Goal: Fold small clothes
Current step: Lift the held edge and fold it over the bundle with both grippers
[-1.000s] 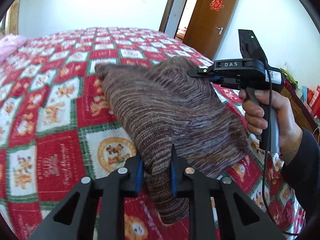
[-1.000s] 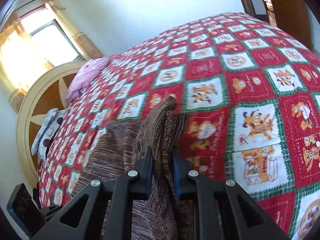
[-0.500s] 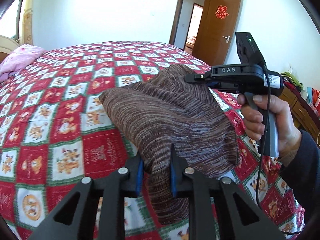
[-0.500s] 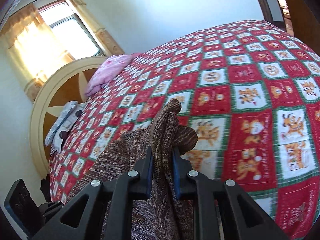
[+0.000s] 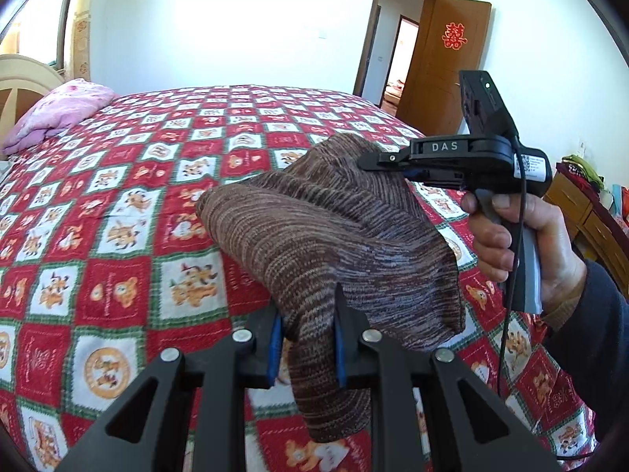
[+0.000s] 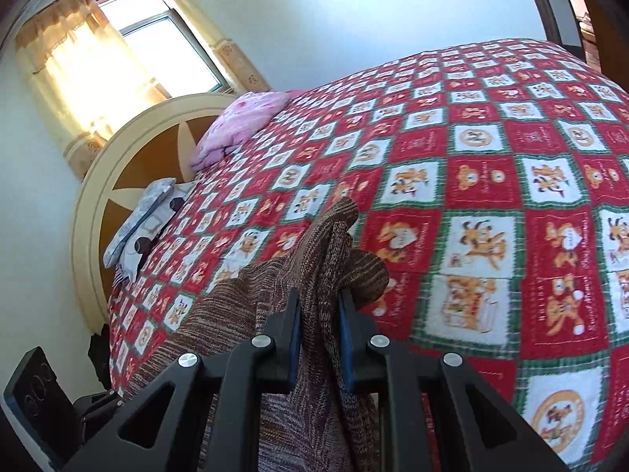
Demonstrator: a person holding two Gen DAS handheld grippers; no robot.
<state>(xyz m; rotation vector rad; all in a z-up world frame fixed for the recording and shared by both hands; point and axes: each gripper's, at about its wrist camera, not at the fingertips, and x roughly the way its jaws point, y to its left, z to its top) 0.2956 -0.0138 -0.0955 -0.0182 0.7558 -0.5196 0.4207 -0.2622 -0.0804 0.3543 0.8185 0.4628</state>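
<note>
A brown striped knit garment (image 5: pixel 314 236) hangs in the air above the bed, held between both grippers. My left gripper (image 5: pixel 306 338) is shut on its near edge, and a flap hangs down below the jaws. My right gripper (image 5: pixel 377 161) shows in the left wrist view, held in a hand at the right, shut on the garment's far edge. In the right wrist view the right gripper (image 6: pixel 319 314) pinches bunched folds of the garment (image 6: pixel 334 244), which droops down to the left.
The bed below has a red, white and green cartoon quilt (image 5: pixel 118 204). A pink pillow (image 5: pixel 59 114) and a grey patterned one (image 6: pixel 137 220) lie by the headboard (image 6: pixel 129 149). An open wooden door (image 5: pixel 444 63) and a dresser (image 5: pixel 582 212) stand at the right.
Both grippers have lifted the garment higher above the quilt. The views have tilted up, showing more of the bed, headboard and window. Both grips are unchanged.
</note>
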